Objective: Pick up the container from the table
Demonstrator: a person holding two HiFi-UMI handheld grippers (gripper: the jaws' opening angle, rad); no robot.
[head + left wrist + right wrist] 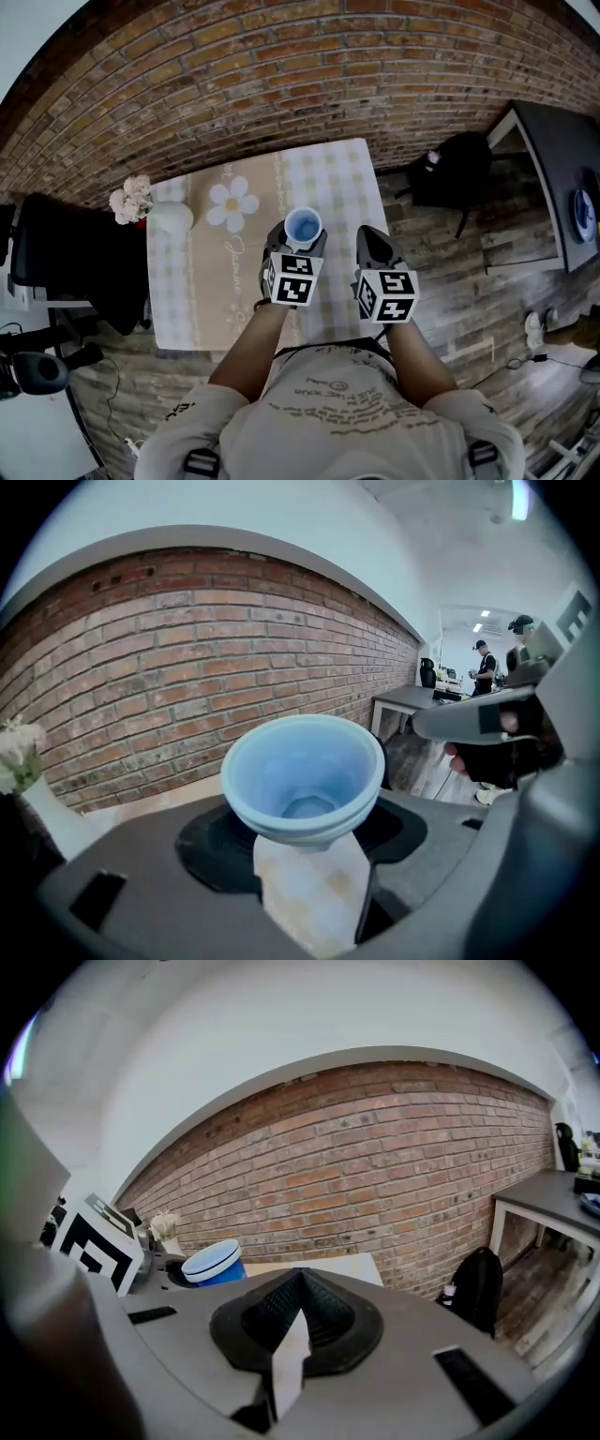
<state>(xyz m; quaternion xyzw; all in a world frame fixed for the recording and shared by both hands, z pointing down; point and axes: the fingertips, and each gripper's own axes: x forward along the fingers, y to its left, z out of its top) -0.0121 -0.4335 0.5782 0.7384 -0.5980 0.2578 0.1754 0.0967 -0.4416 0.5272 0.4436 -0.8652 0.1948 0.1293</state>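
**Task status.** The container (303, 226), a light blue open-topped cup, is clamped between the jaws of the left gripper (307, 841). The jaws stand wide, with the pads pressing on the lower body of the cup below its flared rim. The cup sits upright with its mouth up and appears empty. In the right gripper view its base shows above the line of the tabletop, so it is judged to be clear of the table (216, 300). The pick is judged essentially complete. What remains, at most, is to carry the cup to a steady height and hold it there.

**Right gripper.** The right gripper (298, 1283) is just right of the left one, over the near right part of the table. Its jaws are pressed together with nothing between them. It takes no part in the grip.

**Edges and clearances.**
- The cup is over the right half of the checked, daisy-printed tablecloth, closer to the near edge than to the far one.
- A white vase (171, 217) holding pale flowers (131, 199) stands at the far left corner, well apart from the cup.
- The brick wall (281, 84) runs just beyond the far edge of the table.
- A black backpack (455, 169) lies on the floor to the right, with a dark desk (562, 159) beyond it.
- Room above the table is open.
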